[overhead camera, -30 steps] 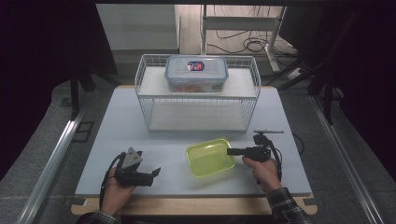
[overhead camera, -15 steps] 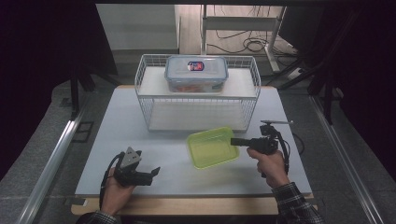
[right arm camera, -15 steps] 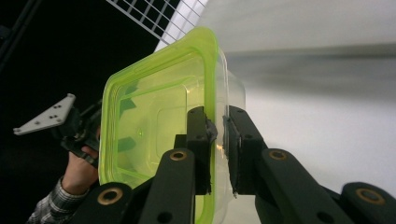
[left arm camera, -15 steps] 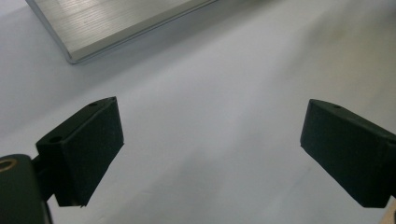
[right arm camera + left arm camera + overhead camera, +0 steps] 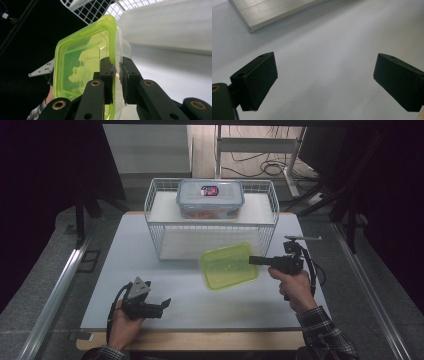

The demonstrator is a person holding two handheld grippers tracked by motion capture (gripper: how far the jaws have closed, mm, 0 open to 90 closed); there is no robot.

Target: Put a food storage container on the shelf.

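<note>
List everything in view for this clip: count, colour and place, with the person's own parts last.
Container: one, yellow-green lid on a clear tub, held by its rim above the table in front of the rack.
Lidded box: one, clear with a blue-grey lid, on top of the rack.
Rack: one, white wire, at the table's far middle.
Table: one, pale grey.
Right gripper: black, shut on the container's rim.
Left gripper: black, open, low over the table's near left.
Sleeve: plaid, right forearm.

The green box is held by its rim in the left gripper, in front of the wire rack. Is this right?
Not quite: the right gripper holds it, as the high view shows. Its jaws pinch the rim of the green box in front of the wire rack.
</note>
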